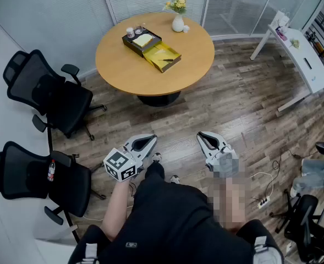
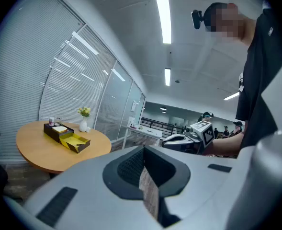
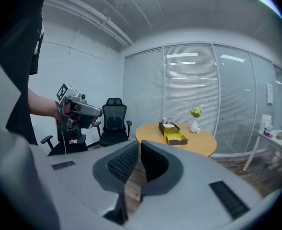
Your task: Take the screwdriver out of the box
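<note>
The fingers [image 2: 129, 168] of the left gripper [image 2: 143, 150] are pressed together, with nothing between them. The fingers [image 3: 123, 163] of the right gripper [image 3: 139, 145] also meet at their tips and hold nothing; floor shows through the narrow slit behind the tips.

In the head view the left gripper [image 1: 149, 138] and the right gripper [image 1: 201, 135] are side by side over the floor [image 1: 233, 109], just in front of the person. Both point towards the table [image 1: 123, 70] and are well apart from it. The left gripper's cube [image 1: 120, 165] sits near the person's forearm.

The box [image 1: 150, 47] lies on the table, towards its far edge and left of centre. One half is dark and the other is yellow and open, and the yellow half is the nearer one. The screwdriver [image 1: 166, 59] shows only as a thin dark line inside the yellow half; it is too small to make out more. A vase [image 1: 177, 22] with yellow flowers stands at the table's far edge, just right of the box. A small white cup [image 1: 130, 32] stands at the box's far left corner.

Two black chairs [image 1: 46, 92] stand left of the table, one behind the other. A white desk [image 1: 307, 62] stands at the right.
</note>
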A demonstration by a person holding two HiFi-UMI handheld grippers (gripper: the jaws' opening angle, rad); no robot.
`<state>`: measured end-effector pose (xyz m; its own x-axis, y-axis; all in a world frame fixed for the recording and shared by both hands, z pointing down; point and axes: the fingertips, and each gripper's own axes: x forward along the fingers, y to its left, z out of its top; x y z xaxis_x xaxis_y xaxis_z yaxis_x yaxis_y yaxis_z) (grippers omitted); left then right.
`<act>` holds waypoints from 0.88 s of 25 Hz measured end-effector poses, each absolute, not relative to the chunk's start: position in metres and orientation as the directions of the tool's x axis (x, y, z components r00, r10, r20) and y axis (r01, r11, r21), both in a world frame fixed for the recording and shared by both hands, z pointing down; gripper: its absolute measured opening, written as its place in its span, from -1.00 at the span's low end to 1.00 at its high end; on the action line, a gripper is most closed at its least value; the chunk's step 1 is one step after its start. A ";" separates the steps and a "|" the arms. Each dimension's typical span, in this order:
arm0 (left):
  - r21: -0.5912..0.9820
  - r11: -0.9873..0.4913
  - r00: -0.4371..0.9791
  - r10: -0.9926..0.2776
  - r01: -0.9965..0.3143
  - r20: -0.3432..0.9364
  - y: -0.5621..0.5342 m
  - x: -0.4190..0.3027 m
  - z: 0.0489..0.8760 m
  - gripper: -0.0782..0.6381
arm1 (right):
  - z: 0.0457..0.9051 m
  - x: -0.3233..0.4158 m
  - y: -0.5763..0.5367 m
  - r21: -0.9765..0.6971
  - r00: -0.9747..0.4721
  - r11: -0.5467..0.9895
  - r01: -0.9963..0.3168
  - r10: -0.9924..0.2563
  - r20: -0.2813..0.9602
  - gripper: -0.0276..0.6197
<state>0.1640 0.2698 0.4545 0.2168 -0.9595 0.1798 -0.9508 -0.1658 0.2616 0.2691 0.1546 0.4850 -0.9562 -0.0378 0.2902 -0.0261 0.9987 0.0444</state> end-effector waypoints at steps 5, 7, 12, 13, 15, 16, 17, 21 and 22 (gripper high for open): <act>0.272 -0.157 0.210 -0.961 -0.949 0.178 0.268 0.161 0.456 -0.76 | 0.485 0.267 0.148 0.060 -0.957 0.997 -0.046 -0.061 0.284 -0.87; 0.278 -0.155 0.211 -0.961 -0.948 0.182 0.268 0.161 0.459 -0.76 | 0.486 0.265 0.146 0.063 -0.955 0.996 -0.056 -0.071 0.287 -0.87; 0.285 -0.163 0.220 -0.959 -0.945 0.179 0.263 0.153 0.460 -0.76 | 0.486 0.258 0.139 0.060 -0.954 0.996 -0.068 -0.082 0.290 -0.87; 0.285 -0.166 0.222 -0.958 -0.944 0.179 0.261 0.150 0.459 -0.76 | 0.486 0.256 0.136 0.061 -0.952 0.995 -0.074 -0.088 0.292 -0.87; 0.284 -0.172 0.228 -0.958 -0.943 0.177 0.258 0.144 0.457 -0.76 | 0.483 0.251 0.134 0.068 -0.951 0.994 -0.081 -0.098 0.293 -0.87; 0.284 -0.174 0.229 -0.957 -0.943 0.175 0.257 0.141 0.456 -0.76 | 0.482 0.247 0.132 0.074 -0.951 0.994 -0.082 -0.100 0.291 -0.87; 0.284 -0.175 0.230 -0.957 -0.943 0.174 0.255 0.136 0.455 -0.76 | 0.482 0.243 0.131 0.079 -0.952 0.993 -0.084 -0.104 0.289 -0.87; 0.293 -0.182 0.239 -0.955 -0.939 0.173 0.248 0.120 0.458 -0.76 | 0.484 0.228 0.121 0.062 -0.952 0.992 -0.107 -0.121 0.282 -0.87; 0.297 -0.185 0.244 -0.954 -0.937 0.176 0.247 0.115 0.459 -0.76 | 0.485 0.223 0.119 0.060 -0.950 0.992 -0.113 -0.126 0.285 -0.87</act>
